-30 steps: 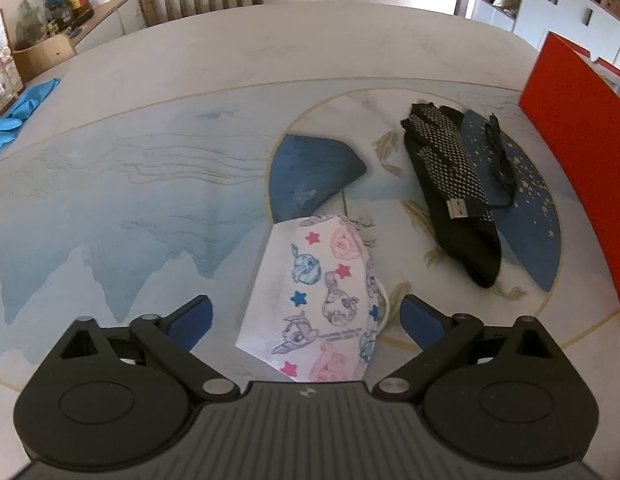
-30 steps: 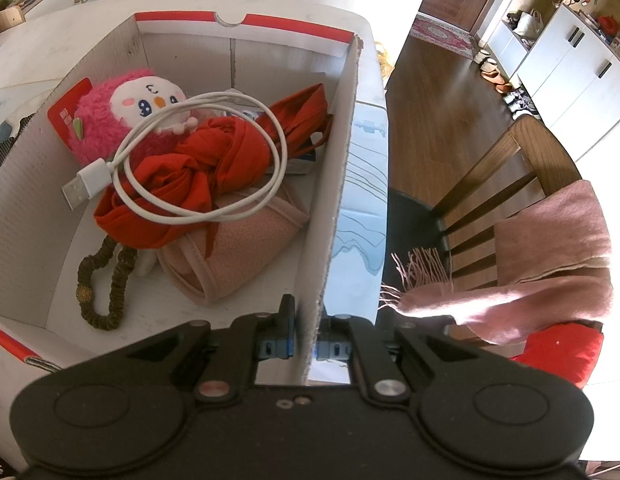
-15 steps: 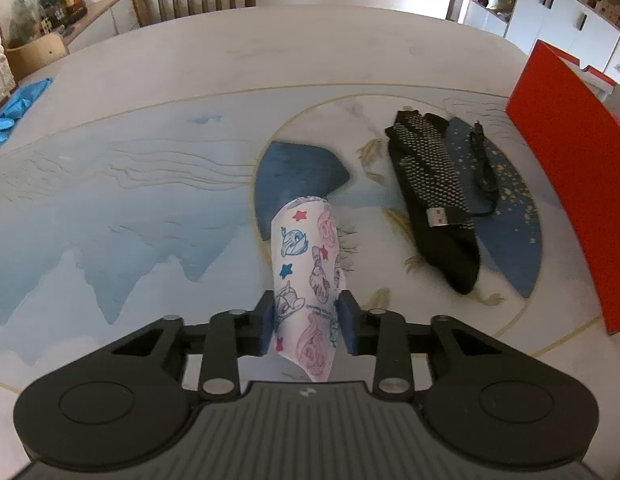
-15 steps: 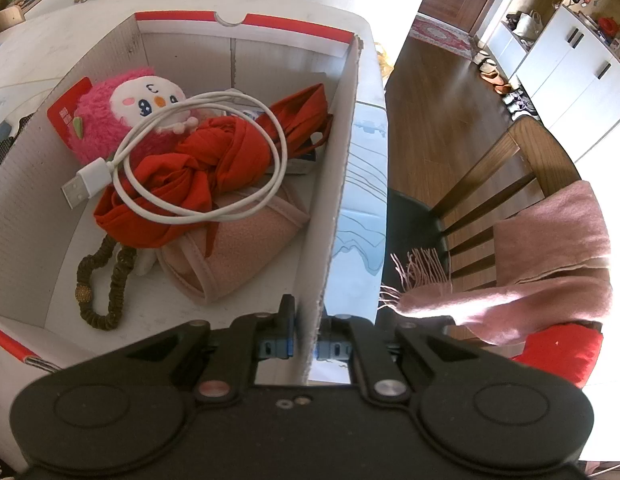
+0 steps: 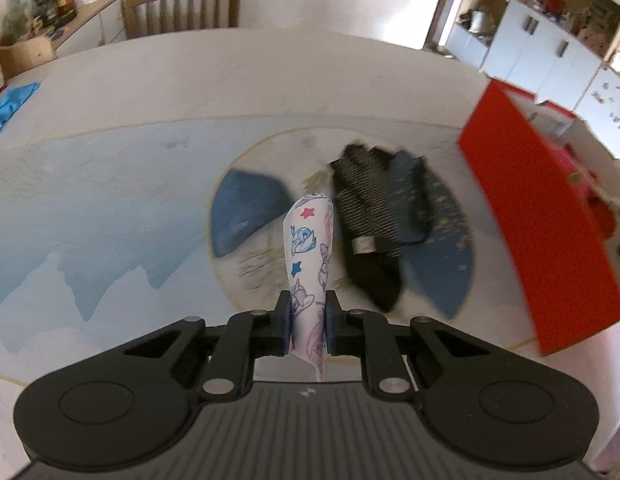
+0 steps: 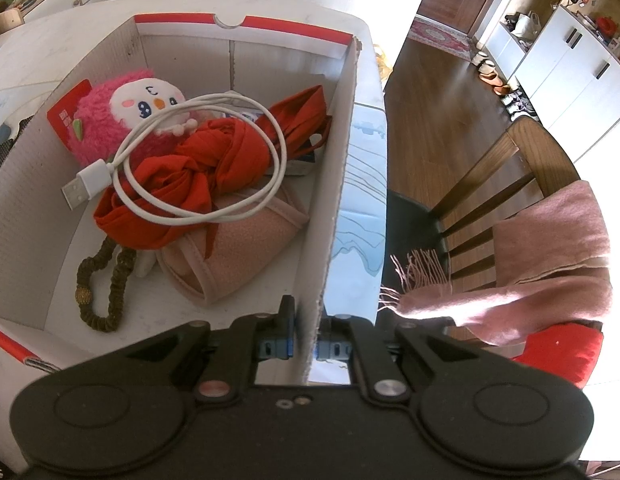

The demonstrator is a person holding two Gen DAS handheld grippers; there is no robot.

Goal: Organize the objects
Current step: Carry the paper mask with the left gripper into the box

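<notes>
A white face mask (image 5: pixel 307 248) printed with cartoon ponies and stars hangs folded and lifted off the table. My left gripper (image 5: pixel 307 312) is still closing, and its blue pads press on the mask's lower end. Beyond it, a black dotted glove (image 5: pixel 370 224) and a black cable with a USB plug (image 5: pixel 364 245) lie on the table. The red-sided box (image 5: pixel 542 220) stands to the right. My right gripper (image 6: pixel 305 320) is shut on the box's white wall (image 6: pixel 330 200). Inside lie a pink plush (image 6: pixel 121 120), a white cable (image 6: pixel 197 160), a red cloth (image 6: pixel 221 156), a pink band (image 6: pixel 237 252) and a bead bracelet (image 6: pixel 105 288).
The table (image 5: pixel 109 208) carries a blue and white printed cover. A wooden chair (image 5: pixel 181 4) stands at its far side and a blue cloth (image 5: pixel 9 100) lies at the far left. Right of the box, a chair (image 6: pixel 510 168) draped with a pink scarf (image 6: pixel 530 280) stands by the table edge.
The left jaws closed from wide open onto the flat mask, folding it upright, and lifted it off the table. The right gripper and the box stayed still.
</notes>
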